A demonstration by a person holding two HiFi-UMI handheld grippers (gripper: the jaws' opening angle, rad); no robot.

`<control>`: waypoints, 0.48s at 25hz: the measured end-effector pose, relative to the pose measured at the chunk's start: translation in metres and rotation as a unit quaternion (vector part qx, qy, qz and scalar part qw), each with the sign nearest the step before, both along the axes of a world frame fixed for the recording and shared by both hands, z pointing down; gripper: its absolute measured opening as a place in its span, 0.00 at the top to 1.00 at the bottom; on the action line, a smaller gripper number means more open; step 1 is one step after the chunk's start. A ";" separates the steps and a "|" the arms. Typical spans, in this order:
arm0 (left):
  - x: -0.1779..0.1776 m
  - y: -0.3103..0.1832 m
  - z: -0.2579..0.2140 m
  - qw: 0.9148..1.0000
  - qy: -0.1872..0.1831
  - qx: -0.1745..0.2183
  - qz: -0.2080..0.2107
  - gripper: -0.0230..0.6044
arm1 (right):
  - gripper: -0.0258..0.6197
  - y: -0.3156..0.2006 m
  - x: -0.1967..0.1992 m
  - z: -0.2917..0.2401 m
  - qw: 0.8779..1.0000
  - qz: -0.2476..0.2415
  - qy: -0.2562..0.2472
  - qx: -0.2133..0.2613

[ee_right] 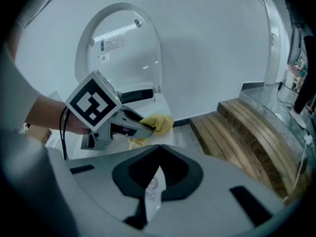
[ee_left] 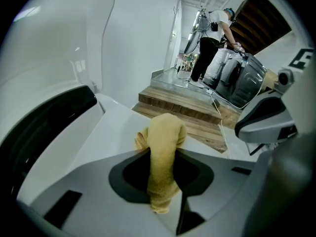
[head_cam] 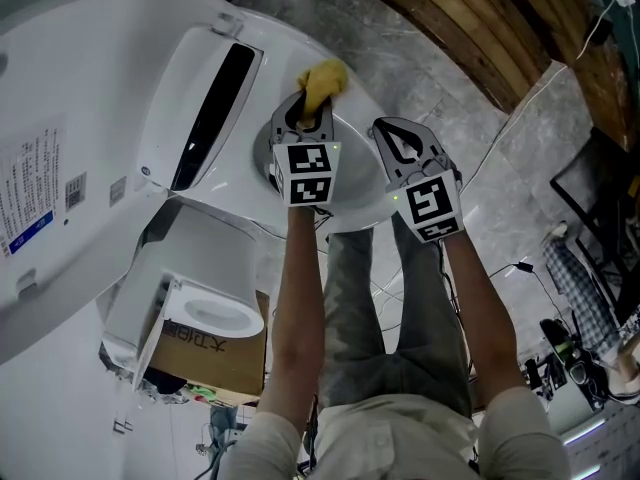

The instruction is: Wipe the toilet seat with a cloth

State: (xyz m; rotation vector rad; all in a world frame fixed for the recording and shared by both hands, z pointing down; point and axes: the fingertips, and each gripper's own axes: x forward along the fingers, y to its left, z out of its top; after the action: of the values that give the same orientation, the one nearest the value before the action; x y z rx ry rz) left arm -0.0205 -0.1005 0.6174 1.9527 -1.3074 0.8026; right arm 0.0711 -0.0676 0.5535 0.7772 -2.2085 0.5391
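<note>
Wooden steps [head_cam: 480, 28] curve along the far right (grey stone floor [head_cam: 420, 58] beside them); a cardboard box [head_cam: 215, 353] sits near left.

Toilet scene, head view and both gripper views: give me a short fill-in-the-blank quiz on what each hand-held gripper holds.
1. The left hand-held gripper is shut on a yellow ____.
2. The right hand-held gripper pinches a small ____ slip.
3. The toilet lid is ____, not closed.

Missing words: cloth; white; open.
</note>
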 end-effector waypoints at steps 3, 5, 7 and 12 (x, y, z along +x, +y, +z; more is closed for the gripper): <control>-0.006 -0.003 -0.001 1.000 -0.004 -0.001 -0.002 0.78 | 0.95 0.001 -0.001 0.002 1.000 -0.001 0.005 0.000; -0.011 -0.005 -0.001 1.000 -0.005 -0.001 -0.005 0.78 | 0.95 0.001 -0.004 0.002 1.000 -0.001 0.006 0.000; -0.017 -0.006 -0.001 1.000 -0.007 -0.001 -0.007 0.78 | 0.95 0.002 -0.010 0.000 1.000 -0.002 0.006 0.002; -0.032 -0.006 -0.001 1.000 -0.012 -0.002 -0.016 0.78 | 0.95 0.003 -0.025 -0.002 1.000 -0.008 0.008 0.006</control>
State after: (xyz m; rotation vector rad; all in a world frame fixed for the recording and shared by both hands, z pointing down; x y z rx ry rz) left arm -0.0525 -0.1067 0.6161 1.9195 -1.3467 0.8159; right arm 0.0463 -0.0642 0.5518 0.7671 -2.2038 0.5119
